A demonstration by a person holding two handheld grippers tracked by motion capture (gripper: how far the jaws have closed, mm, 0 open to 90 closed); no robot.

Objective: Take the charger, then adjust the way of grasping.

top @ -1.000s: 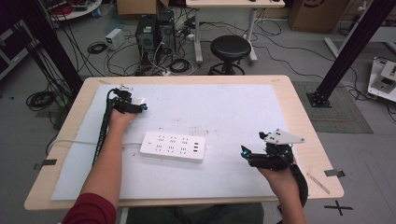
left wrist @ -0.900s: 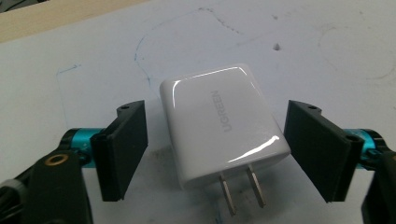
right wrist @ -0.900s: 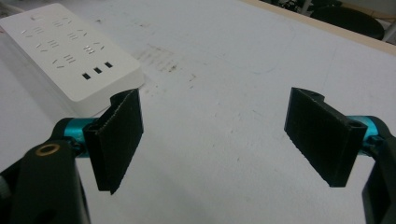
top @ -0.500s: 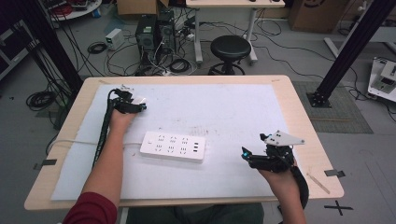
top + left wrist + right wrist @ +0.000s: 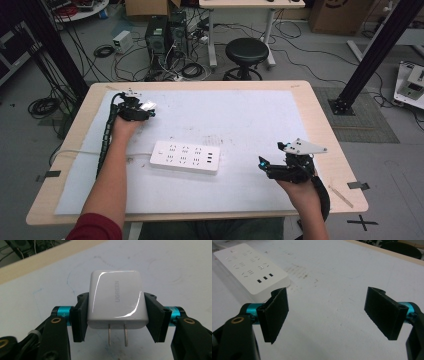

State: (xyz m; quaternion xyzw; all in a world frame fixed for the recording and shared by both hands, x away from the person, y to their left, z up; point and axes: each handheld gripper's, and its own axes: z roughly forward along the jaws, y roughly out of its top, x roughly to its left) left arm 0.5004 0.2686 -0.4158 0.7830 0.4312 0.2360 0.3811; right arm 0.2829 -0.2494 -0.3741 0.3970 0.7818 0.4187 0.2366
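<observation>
left gripper (image 5: 115, 317) clamped on a white ugreen wall charger (image 5: 116, 300), one black jaw pressed to each side of its body. two flat metal prongs (image 5: 117, 336) pointing back toward the camera in the left gripper view, logo face up and glossy with glare. charger held just above the white mat (image 5: 250, 120), at the far left part of the table in the high view, left gripper (image 5: 135, 109) there with the charger (image 5: 148, 105) catching light at its tip. black cable chain (image 5: 106, 135) trailing down along the left forearm (image 5: 107, 180).

right gripper (image 5: 327, 315) with jaws wide apart, nothing between them, bare mat showing through the gap. in the high view, right gripper (image 5: 280, 167) low over the near right part of the mat, grey three-cornered plate (image 5: 302, 147) on top, well apart from the left one.

white power strip (image 5: 185, 156) lying flat on the mat between the two grippers, nearer the middle, its cord (image 5: 95, 152) running off leftward over the table edge. several socket groups and three small usb slots (image 5: 265, 279) visible on its top in the right gripper view, its near end just beyond the left-hand jaw there. no plug in any socket seen.

wooden table (image 5: 330, 135) rim showing around the mat. black round stool (image 5: 246, 50) and tangled cables (image 5: 185, 65) on the floor beyond the far edge.
</observation>
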